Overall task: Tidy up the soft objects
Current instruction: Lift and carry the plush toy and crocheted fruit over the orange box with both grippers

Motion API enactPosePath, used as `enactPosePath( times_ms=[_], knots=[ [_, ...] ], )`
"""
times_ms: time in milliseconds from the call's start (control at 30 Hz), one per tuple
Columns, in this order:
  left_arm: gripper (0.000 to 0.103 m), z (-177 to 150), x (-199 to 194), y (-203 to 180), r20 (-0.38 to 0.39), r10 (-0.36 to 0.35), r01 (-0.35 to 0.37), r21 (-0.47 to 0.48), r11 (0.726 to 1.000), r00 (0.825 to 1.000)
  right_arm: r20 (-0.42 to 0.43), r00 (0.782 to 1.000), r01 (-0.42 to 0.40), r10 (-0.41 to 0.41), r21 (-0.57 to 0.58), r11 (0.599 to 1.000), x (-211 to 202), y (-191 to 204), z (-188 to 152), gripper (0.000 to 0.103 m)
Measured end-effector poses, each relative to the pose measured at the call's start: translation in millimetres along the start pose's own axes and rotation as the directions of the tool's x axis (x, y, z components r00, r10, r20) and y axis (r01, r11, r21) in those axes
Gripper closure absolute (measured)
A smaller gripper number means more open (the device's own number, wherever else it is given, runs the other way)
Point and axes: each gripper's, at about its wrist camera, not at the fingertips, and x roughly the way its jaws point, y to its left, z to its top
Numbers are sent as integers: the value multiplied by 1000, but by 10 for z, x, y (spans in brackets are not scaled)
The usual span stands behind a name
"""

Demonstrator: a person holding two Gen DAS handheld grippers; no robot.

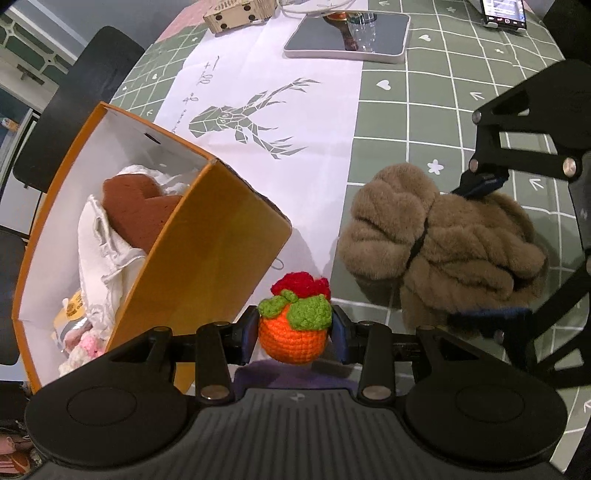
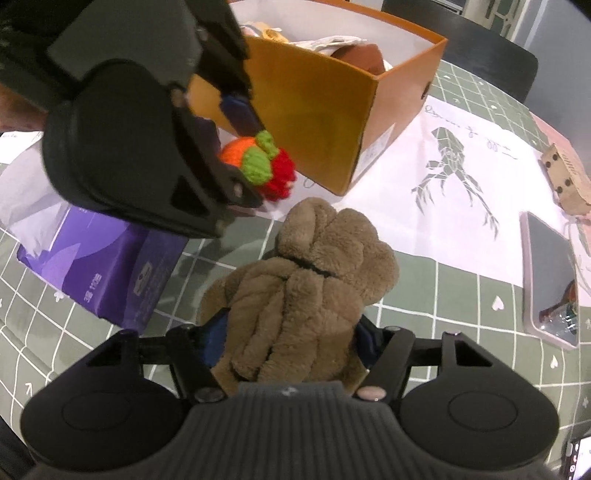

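My left gripper is shut on a crocheted orange ball with green leaves and a red top, held just beside the near corner of the orange box. The ball also shows in the right wrist view. The box holds a brown heart cushion, white cloth and a pink crocheted piece. My right gripper is shut on a brown furry plush, which lies on the green tablecloth; the plush also shows in the left wrist view.
A white paper with a deer print lies mid-table. A purple tissue pack sits under the left gripper. A grey scale, a cardboard piece and a phone stand at the far side.
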Motion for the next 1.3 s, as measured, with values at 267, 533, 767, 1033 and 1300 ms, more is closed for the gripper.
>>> enactPosePath(
  times_ms=[267, 533, 767, 1033, 1300],
  knots=[
    [58, -107, -310, -25, 37, -6, 7, -24, 1000, 999, 16, 999, 33, -33, -6, 999, -172, 130, 15, 37],
    [58, -254, -692, -116, 84, 5, -3, -31, 1000, 996, 59, 996, 64, -62, -22, 998, -475, 251, -51, 37],
    [58, -470, -1035, -167, 168, -4, 15, -65, 998, 986, 103, 992, 75, -71, -34, 997, -750, 378, -128, 37],
    [58, -777, -1278, -289, 215, 20, -6, -68, 998, 976, 142, 988, 72, -60, -81, 994, -1071, 605, -182, 37],
    [58, -1004, -1572, -168, 276, 62, -34, -105, 994, 959, 209, 977, 50, -27, -107, 993, -1336, 754, -41, 36]
  ],
)
